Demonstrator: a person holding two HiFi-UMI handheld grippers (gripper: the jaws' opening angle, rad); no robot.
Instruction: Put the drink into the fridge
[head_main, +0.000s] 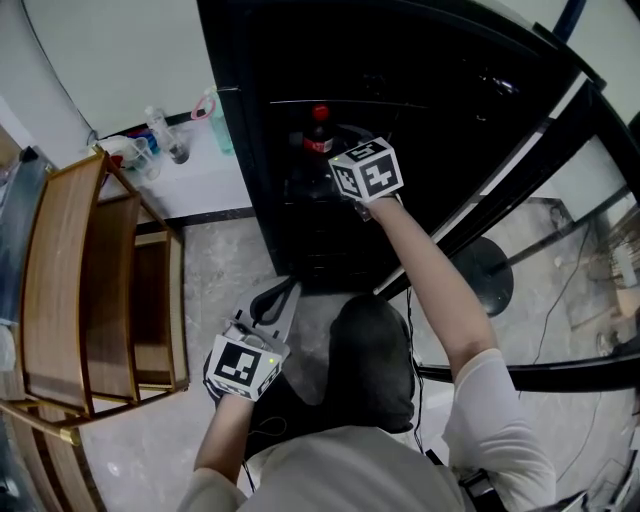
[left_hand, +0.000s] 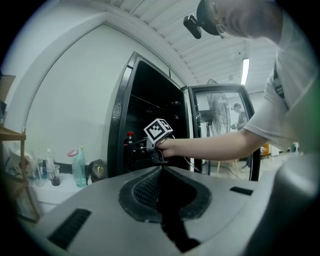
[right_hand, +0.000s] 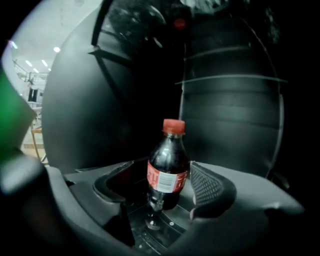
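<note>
A cola bottle (right_hand: 168, 167) with a red cap stands upright on a shelf inside the dark fridge (left_hand: 119, 120). My right gripper (right_hand: 164, 175) is open around it, one ribbed pad (right_hand: 210, 186) close by its right side and the other jaw apart on the left. From the head the same bottle (head_main: 318, 135) shows just beyond my right gripper (head_main: 340, 165), which reaches into the fridge (head_main: 290, 60). The left gripper view shows that bottle (left_hand: 129, 145) too. Low in front of the fridge, my left gripper (head_main: 285, 292) (left_hand: 161, 170) is shut with nothing in it.
The fridge's glass door (head_main: 540, 170) stands swung open to the right. A wooden shelf unit (head_main: 60, 290) is on the left. Behind it a white counter (head_main: 200, 170) carries several bottles and cups, among them a green bottle (left_hand: 79, 167). A round stool base (head_main: 492, 275) sits behind the door.
</note>
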